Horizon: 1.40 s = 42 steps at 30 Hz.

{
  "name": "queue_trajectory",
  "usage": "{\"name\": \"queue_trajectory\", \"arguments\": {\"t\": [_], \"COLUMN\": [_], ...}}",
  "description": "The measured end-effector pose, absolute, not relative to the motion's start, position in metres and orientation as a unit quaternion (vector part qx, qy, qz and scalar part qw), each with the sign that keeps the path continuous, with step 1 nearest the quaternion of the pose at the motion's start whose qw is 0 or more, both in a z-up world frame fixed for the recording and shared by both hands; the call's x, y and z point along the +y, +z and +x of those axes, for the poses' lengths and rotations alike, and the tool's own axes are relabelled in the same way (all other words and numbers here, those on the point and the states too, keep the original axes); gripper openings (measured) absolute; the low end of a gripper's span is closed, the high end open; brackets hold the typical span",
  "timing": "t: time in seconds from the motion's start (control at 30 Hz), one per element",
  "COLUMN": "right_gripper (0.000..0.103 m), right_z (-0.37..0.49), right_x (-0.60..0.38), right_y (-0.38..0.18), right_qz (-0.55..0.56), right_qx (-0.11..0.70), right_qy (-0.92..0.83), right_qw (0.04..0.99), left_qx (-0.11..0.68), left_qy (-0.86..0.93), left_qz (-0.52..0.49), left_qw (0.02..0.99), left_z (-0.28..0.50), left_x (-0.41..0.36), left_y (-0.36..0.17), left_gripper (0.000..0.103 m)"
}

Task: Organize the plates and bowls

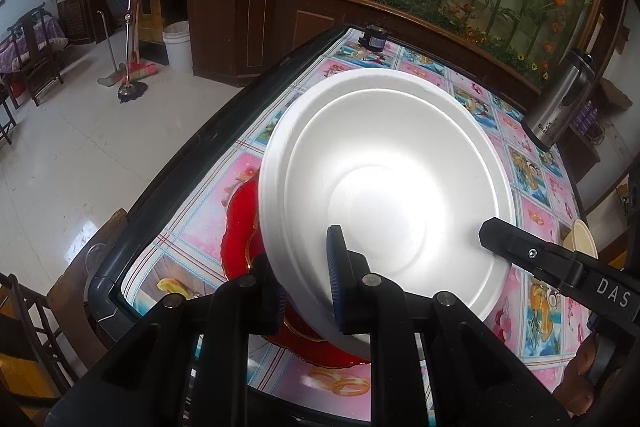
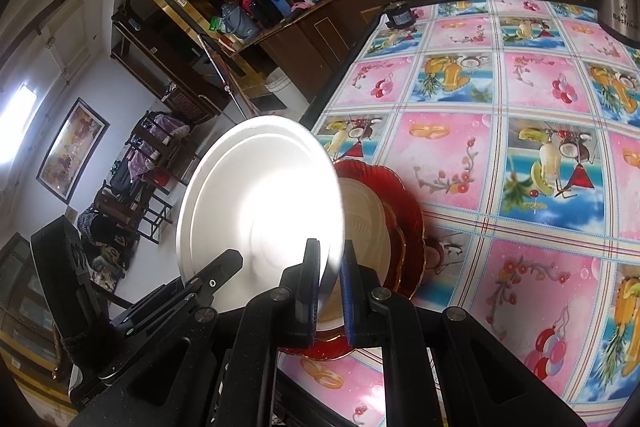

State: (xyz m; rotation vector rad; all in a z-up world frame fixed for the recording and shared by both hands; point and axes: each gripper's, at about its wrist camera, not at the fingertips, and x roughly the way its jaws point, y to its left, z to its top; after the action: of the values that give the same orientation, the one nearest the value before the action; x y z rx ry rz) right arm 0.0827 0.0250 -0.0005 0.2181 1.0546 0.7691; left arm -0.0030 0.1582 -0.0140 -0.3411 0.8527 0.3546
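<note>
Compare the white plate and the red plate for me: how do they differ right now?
The white plate is plain and smooth-rimmed; the red plate is glossy with a scalloped, gold-trimmed edge. The white plate is tilted up off the table, gripped at its rim by the left gripper and right gripper; the red plate lies flat on the tablecloth, carrying a cream plate. Both are round.

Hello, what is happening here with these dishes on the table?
A person is stacking dishes with two handheld grippers. Both the left gripper and the right gripper are shut on the rim of a white plate, held tilted above a red plate on the table.
</note>
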Motion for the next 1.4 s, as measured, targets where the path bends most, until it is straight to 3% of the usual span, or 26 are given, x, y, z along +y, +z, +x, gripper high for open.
{"name": "queue_trajectory", "arguments": {"t": [1.4], "right_gripper": [0.009], "right_z": [0.096], "right_x": [0.03], "right_y": [-0.011], "right_qz": [0.101], "right_qx": [0.501], "right_qy": [0.36], "right_qw": [0.78], "left_qx": [0.43], "left_qy": [0.169], "left_qz": [-0.173], "left_qw": [0.87], "left_z": [0.007], "left_x": [0.164], "left_y": [-0.014], "left_gripper": [0.016]}}
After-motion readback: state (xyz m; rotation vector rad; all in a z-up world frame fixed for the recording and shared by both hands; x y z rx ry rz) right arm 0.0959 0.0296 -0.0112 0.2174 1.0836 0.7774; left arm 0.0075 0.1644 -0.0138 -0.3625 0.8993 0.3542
